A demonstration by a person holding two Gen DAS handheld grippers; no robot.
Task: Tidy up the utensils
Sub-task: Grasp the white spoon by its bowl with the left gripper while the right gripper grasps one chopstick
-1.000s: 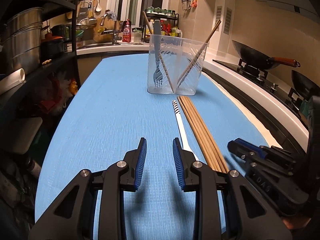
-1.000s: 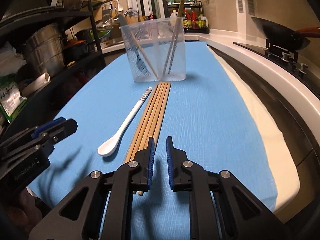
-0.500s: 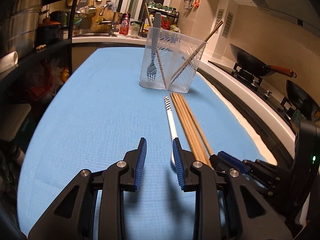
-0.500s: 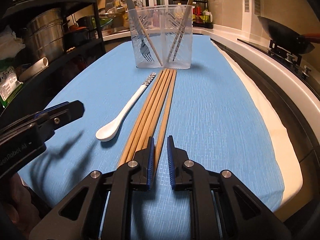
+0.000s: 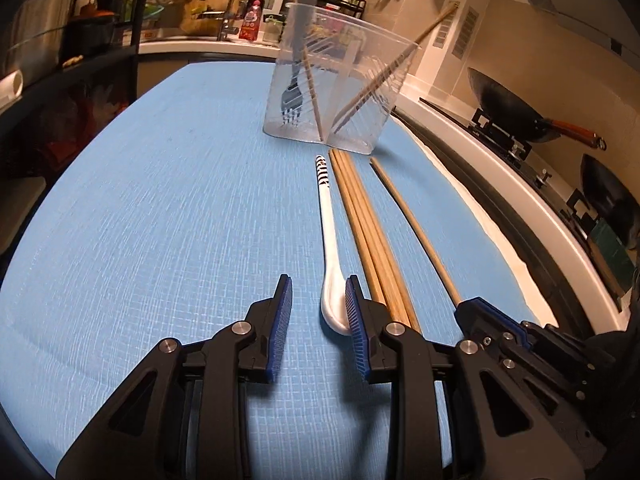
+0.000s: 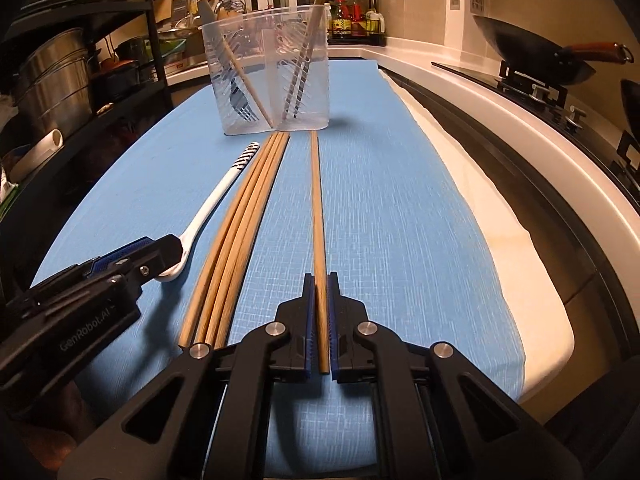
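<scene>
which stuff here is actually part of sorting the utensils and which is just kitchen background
Part of the job:
- clear holder, with a fork and chopsticks in it
- single chopstick, clamped in the right gripper
- bundle of chopsticks on the blue mat
- white spoon, by the open left gripper

Just lying about:
- wok on the stove
- steel pot on the rack
- condiment bottles

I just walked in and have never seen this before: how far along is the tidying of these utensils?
Partly done. The clear holder already has a fork and a few chopsticks standing in it. Right now the right gripper is shut on a single chopstick, and the open left gripper is at the bowl of the white spoon. Left on the blue mat: that spoon and the chopstick bundle.
</scene>
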